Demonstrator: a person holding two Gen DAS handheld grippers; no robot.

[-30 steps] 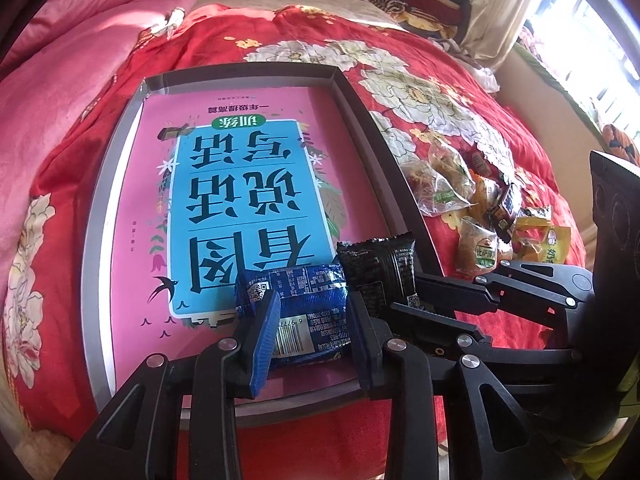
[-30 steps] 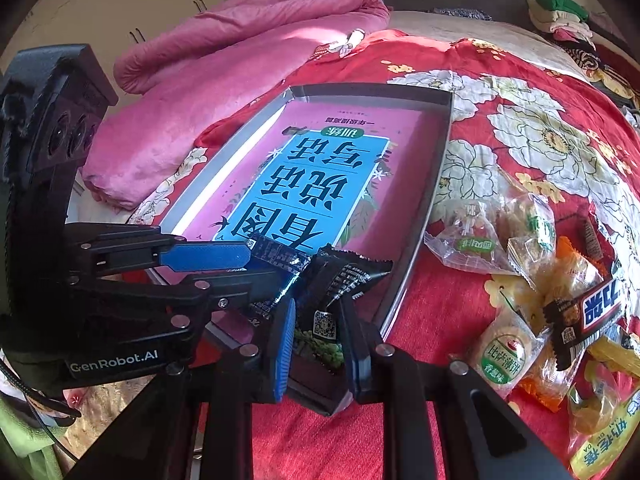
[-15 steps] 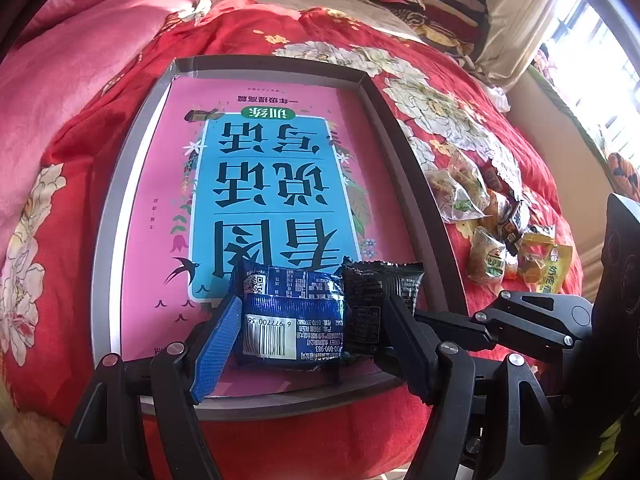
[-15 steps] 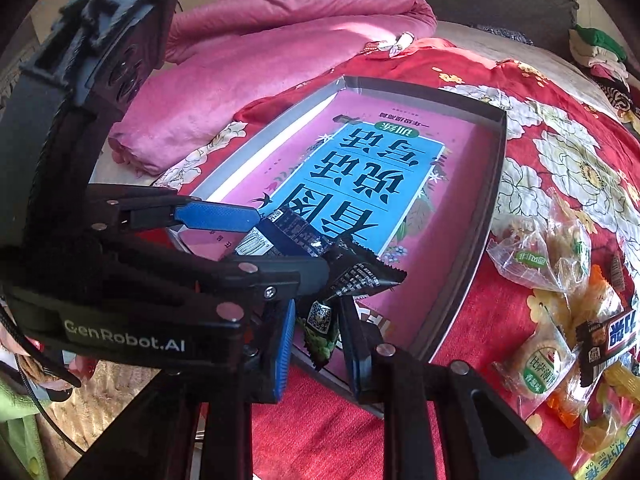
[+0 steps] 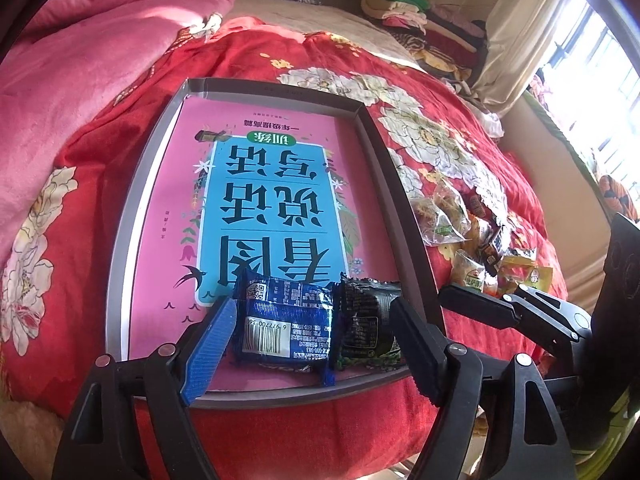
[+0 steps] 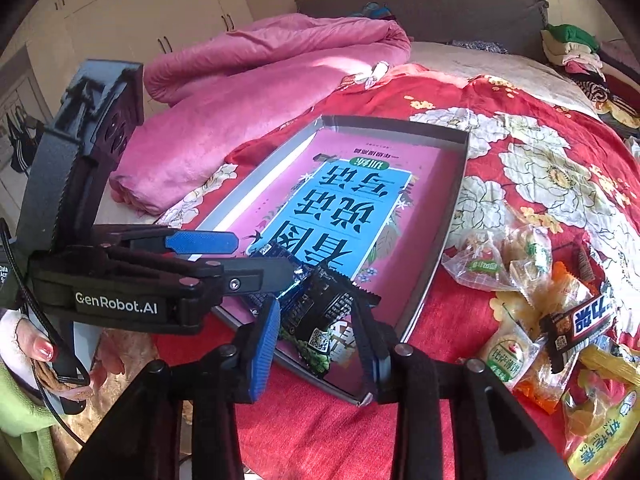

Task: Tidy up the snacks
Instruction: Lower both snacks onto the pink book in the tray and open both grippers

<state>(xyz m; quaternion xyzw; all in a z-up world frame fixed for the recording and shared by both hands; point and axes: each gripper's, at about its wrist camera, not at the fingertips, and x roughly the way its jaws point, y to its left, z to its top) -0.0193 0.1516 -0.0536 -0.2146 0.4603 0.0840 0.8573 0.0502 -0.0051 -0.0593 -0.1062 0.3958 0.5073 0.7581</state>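
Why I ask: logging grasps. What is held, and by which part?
Nothing: left gripper and right gripper stand open; blue packet and black packet lie in the tray.

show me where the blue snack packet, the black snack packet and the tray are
blue snack packet (image 5: pixel 286 322): left wrist view, on its barcode panel.
black snack packet (image 5: pixel 368 324): left wrist view, on its printed back.
tray (image 5: pixel 132 236): left wrist view, on its left grey rim.

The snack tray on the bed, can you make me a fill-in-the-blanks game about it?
1. The blue packet lies in the ___.
2. Right beside it lies a ___ packet.
3. The left gripper is ___.
4. The loose snacks lie on the ___ bedspread.

Missing words: tray; black; open; red
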